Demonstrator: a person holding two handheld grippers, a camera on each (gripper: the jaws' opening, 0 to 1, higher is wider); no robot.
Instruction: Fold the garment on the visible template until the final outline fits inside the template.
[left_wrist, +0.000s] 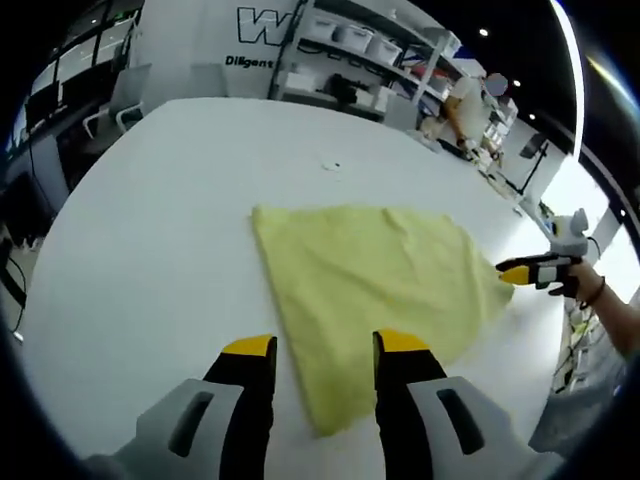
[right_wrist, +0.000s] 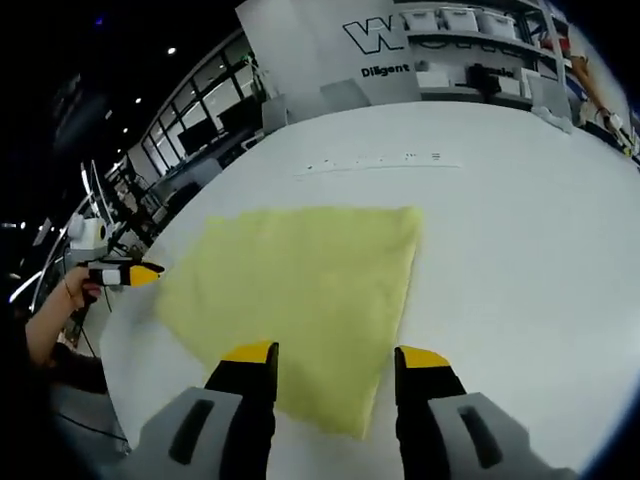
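On the white surface (left_wrist: 150, 250) a yellow garment (left_wrist: 370, 290) lies spread flat, and it reads as already folded at least once, since its outline is a rough four-sided sheet with one straight edge and one slanted one. Seen from the left gripper view, the left tool (left_wrist: 325, 355) hovers just above the near edge of the cloth with its yellow-tipped jaws apart and nothing between them, the near corner of the fabric lying in the gap below; that spacing suggests it is placed ready to pinch the edge. Further right in that view, the right tool (left_wrist: 520, 272) reaches in at the far corner of the garment, held by a person's hand (left_wrist: 580, 285), its tip at or just touching the cloth's edge. In the right gripper view the same garment (right_wrist: 300, 290) spreads ahead of the right tool's (right_wrist: 335, 360) own jaws, which also stand apart and empty over the near edge, while the other tool comes in from the left at the cloth's outer corner. Faint printed marks (right_wrist: 380, 160) run across the surface beyond the cloth, possibly part of the template, though I cannot tell its outline. Holding opposite corners would let both tools lift and carry one side over evenly, so the next fold probably starts from here. Shelving (left_wrist: 370, 50) stands well behind.
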